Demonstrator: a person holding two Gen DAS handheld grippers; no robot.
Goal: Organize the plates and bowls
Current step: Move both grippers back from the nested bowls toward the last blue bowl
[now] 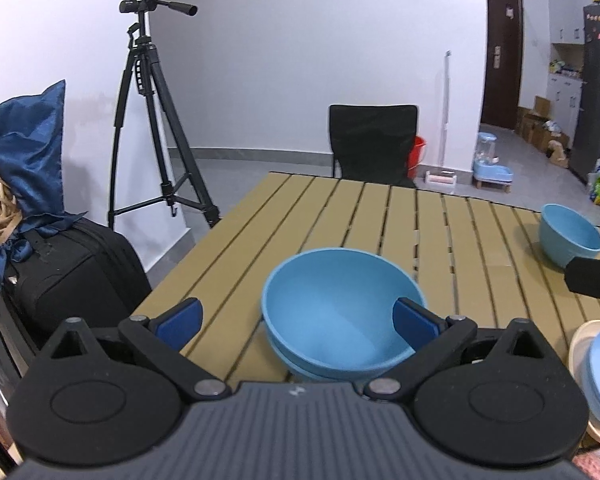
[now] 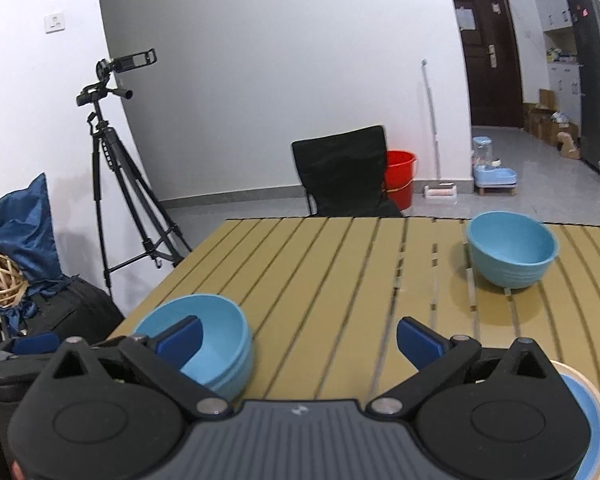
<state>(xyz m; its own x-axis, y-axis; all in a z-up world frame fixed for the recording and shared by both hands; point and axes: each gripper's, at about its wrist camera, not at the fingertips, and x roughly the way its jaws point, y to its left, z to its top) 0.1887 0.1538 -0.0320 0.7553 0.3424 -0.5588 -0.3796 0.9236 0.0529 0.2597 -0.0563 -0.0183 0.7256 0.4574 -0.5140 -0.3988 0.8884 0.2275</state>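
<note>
Two light blue bowls, nested one in the other (image 1: 336, 316) (image 2: 216, 344), sit on the slatted tan table (image 1: 340, 216) near its left front. My left gripper (image 1: 298, 320) is open above them; its right pad overlaps the bowl rim in the picture, pressing on nothing. A third blue bowl (image 1: 570, 234) (image 2: 510, 248) stands alone toward the far right. My right gripper (image 2: 298, 338) is open over bare table, nothing between its pads. A stack of plates, blue on cream (image 1: 598, 376) (image 2: 584, 412), lies at the near right edge.
A black folding chair (image 2: 340, 172) stands at the table's far side, a red bucket (image 2: 400, 178) behind it. A camera tripod (image 1: 152, 112) and a black case (image 1: 68, 272) with blue cloth are left of the table. The right gripper's tip (image 1: 594, 280) shows in the left wrist view.
</note>
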